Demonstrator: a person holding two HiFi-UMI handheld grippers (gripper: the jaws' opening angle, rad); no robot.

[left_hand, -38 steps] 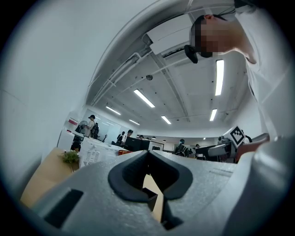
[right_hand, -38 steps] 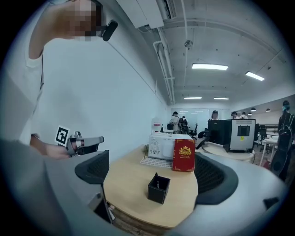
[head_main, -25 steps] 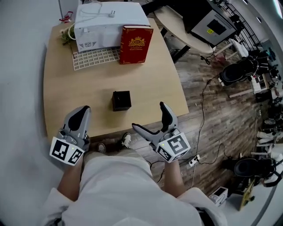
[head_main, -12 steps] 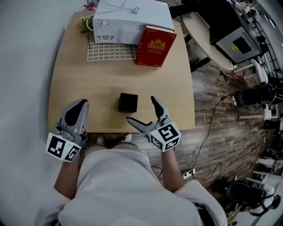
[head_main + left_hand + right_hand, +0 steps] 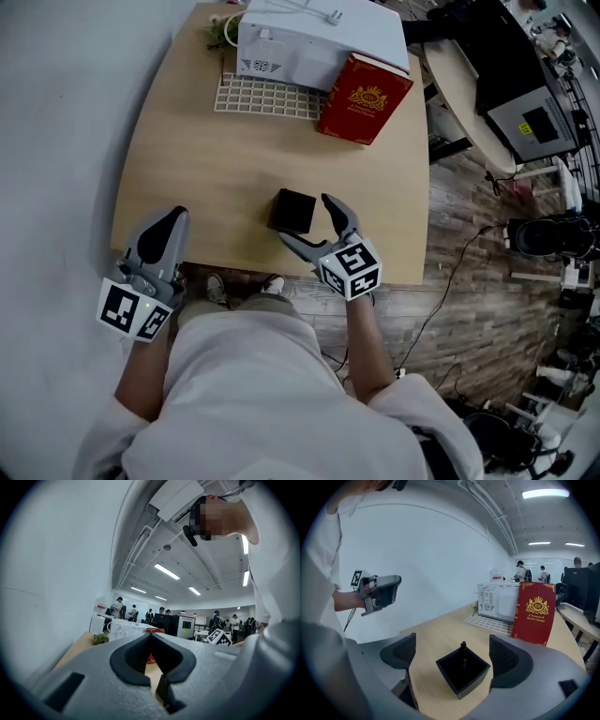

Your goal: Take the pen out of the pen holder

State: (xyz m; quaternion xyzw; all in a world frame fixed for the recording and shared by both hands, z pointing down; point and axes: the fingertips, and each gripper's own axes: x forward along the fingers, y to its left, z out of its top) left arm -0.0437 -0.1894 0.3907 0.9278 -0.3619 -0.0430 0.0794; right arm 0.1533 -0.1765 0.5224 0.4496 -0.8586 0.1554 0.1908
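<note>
pen [image 5: 463, 648] upright in corner of black pen holder [image 5: 461, 676], right tool [image 5: 451, 645] just behind it, jaws closing either side, untouched

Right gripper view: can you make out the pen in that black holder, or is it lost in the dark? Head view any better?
Right gripper view: sharp, evenly lit; the pen shows only as a dark tip at the pen holder rim, black on black inside. Head view: no better, just a small dark block, pen not discernible.
</note>
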